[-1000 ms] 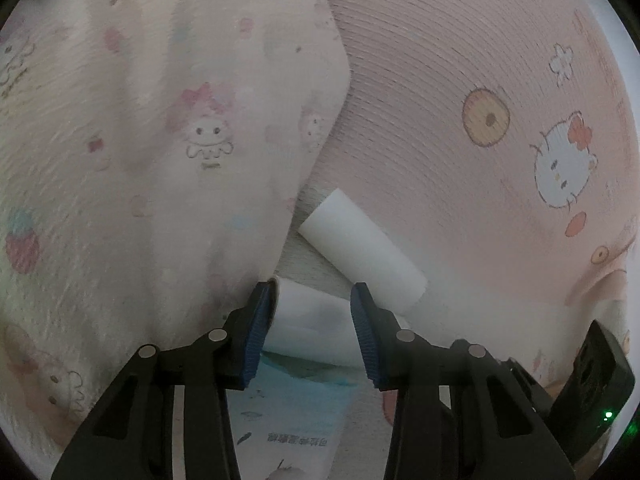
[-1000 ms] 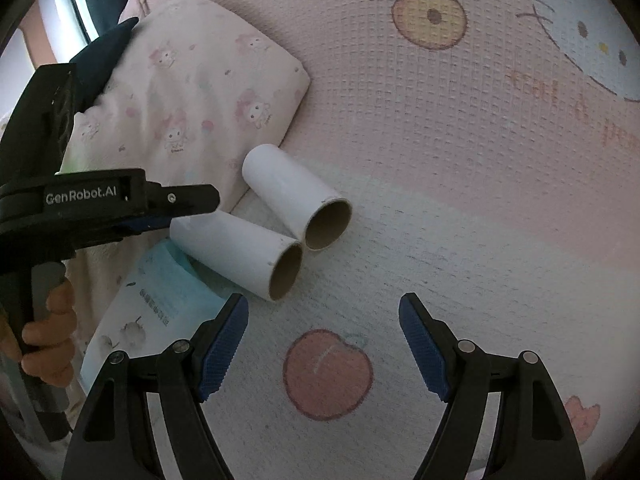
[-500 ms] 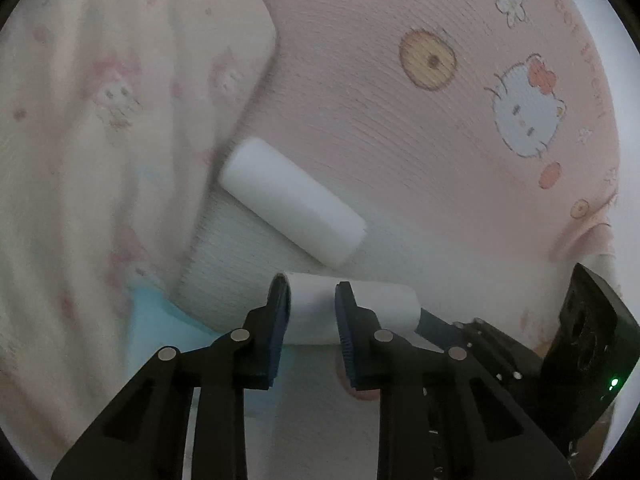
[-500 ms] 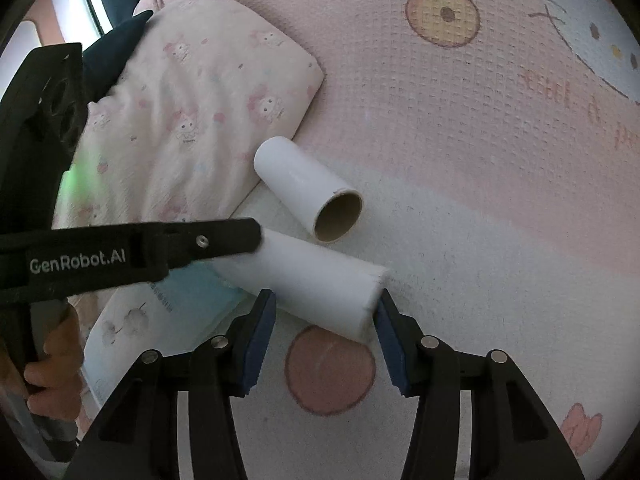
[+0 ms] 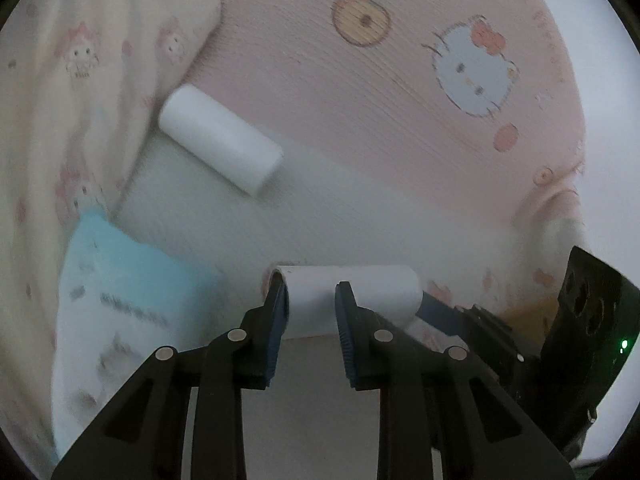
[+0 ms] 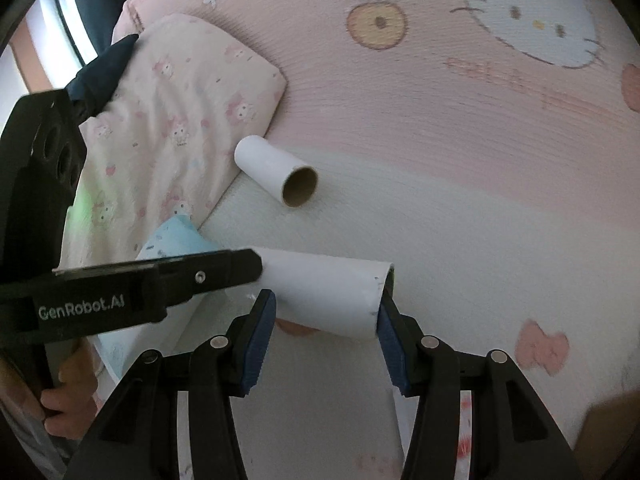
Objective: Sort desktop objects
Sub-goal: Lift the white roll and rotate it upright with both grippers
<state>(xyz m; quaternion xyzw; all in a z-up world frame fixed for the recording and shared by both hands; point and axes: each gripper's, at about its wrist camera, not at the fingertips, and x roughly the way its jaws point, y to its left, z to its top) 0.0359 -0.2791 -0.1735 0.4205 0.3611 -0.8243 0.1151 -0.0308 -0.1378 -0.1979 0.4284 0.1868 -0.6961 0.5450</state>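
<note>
pink cartoon blanket [image 6: 460, 128], pillow [image 6: 180, 120], poss. window

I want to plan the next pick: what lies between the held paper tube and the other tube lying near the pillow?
Only bare blanket; in the right wrist view nothing lies between the held tube and the lying tube.

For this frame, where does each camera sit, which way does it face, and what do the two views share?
Left wrist: on the left gripper, looking down along its fingers at the held cardboard tube over the Hello Kitty blanket; the right gripper shows.
Right wrist: on the right gripper, looking down at that tube; the left gripper and a hand show.
Shared: held tube, second tube, pillow, blue packet.
</note>
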